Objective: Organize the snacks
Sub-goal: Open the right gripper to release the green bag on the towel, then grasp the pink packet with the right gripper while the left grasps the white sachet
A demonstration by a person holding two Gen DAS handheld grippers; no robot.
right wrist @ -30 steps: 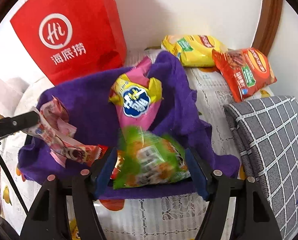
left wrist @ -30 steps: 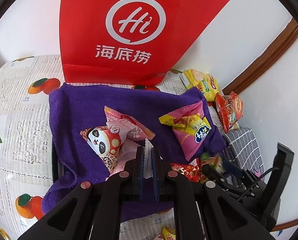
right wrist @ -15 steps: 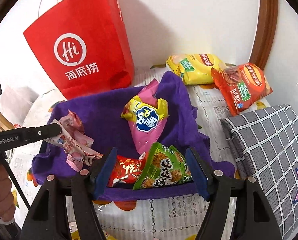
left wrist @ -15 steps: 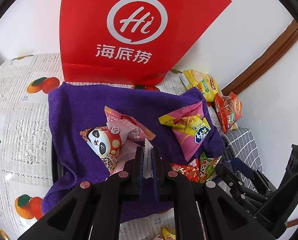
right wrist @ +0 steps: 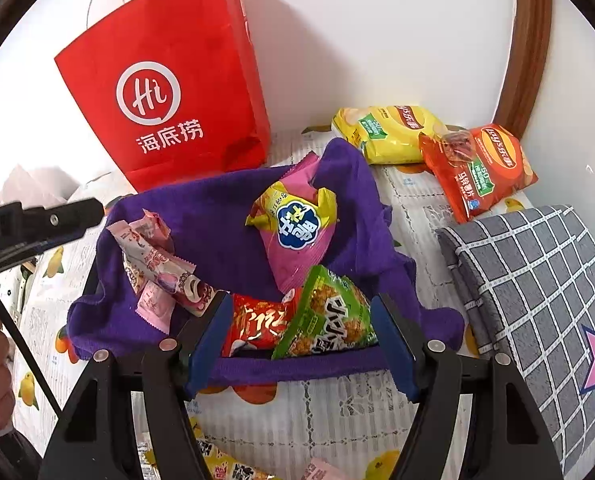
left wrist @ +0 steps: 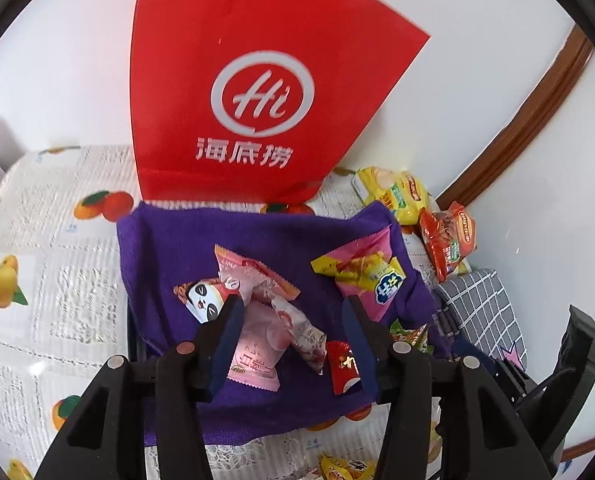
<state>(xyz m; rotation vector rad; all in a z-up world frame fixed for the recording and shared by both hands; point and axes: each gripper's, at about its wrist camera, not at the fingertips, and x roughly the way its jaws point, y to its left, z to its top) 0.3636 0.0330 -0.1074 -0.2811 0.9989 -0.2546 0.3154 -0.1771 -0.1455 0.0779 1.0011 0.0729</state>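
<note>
A basket lined with a purple cloth (left wrist: 217, 240) (right wrist: 217, 216) holds several snack packets. In the left wrist view my left gripper (left wrist: 293, 308) hovers just above pale pink packets (left wrist: 257, 344), next to a panda packet (left wrist: 201, 300). Its jaws are opening and no pad presses on anything. A pink-and-yellow packet (left wrist: 365, 276) (right wrist: 293, 232) lies at the back. My right gripper (right wrist: 301, 304) stands open above a green packet (right wrist: 325, 316) and a red packet (right wrist: 257, 324), touching neither.
A red paper bag (left wrist: 257, 100) (right wrist: 169, 92) stands behind the basket against the wall. A yellow chips bag (right wrist: 385, 128) and an orange-red one (right wrist: 481, 164) lie at the back right. A grey checked cushion (right wrist: 537, 280) is on the right. Loose snacks (right wrist: 217, 464) lie near the front edge.
The left jaws, shut on a thin packet edge before, have spread apart and the packet now lies on the cloth. The green packet fell from the right gripper into the basket. Both grippers rose.
</note>
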